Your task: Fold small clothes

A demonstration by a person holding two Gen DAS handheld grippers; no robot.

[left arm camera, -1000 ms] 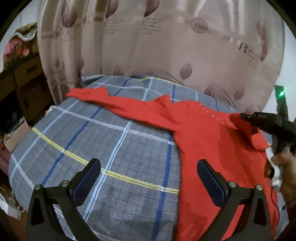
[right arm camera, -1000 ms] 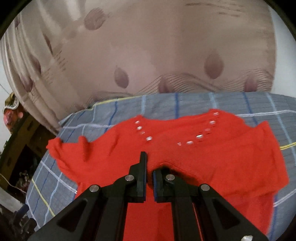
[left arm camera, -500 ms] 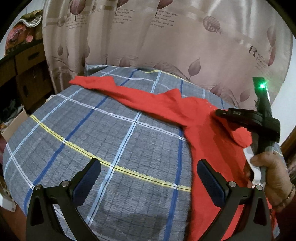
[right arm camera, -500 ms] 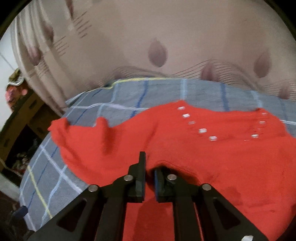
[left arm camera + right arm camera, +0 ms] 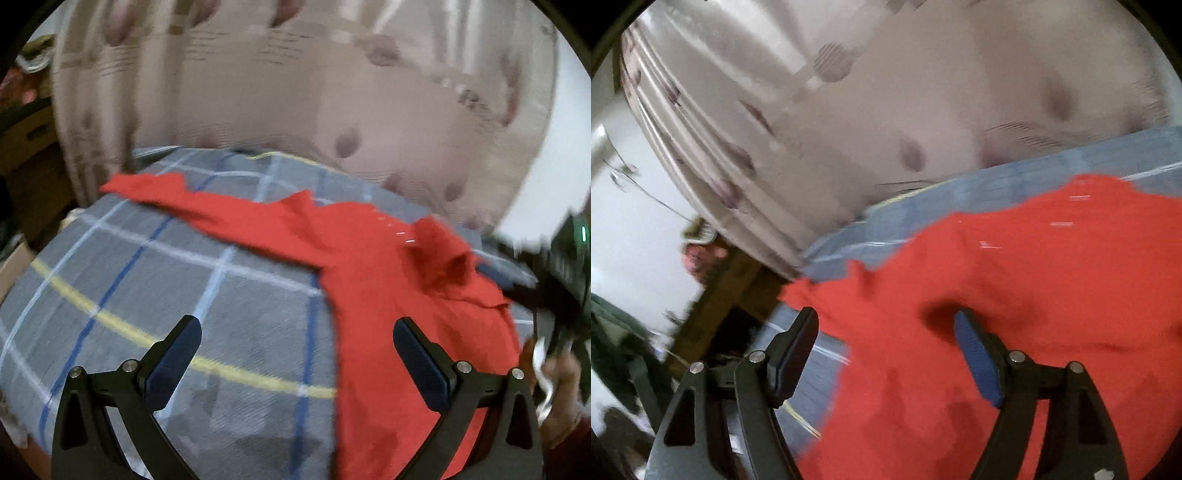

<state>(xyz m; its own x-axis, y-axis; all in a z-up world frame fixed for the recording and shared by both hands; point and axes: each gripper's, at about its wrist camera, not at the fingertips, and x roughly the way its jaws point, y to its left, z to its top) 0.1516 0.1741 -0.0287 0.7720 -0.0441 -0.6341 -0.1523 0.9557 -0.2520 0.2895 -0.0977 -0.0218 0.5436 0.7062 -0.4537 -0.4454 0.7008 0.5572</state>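
A red long-sleeved top (image 5: 391, 280) lies on a grey plaid sheet (image 5: 184, 288). One sleeve (image 5: 207, 206) stretches out to the far left; the other sleeve (image 5: 443, 251) lies folded onto the body near the beaded neckline. My left gripper (image 5: 297, 350) is open and empty, low over the top's left edge. My right gripper (image 5: 886, 343) is open, just above the red top (image 5: 1015, 295), holding nothing. It also shows blurred at the right edge of the left wrist view (image 5: 554, 280).
A beige leaf-patterned curtain (image 5: 295, 92) hangs behind the bed. Brown wooden furniture (image 5: 26, 147) and cardboard boxes stand at the left, past the bed's edge. A hand (image 5: 554, 384) holds the right gripper's handle.
My right gripper has opened and let go of the fold of red fabric it held, then swung right. The right sleeve now lies on the body. Both views are motion-blurred.
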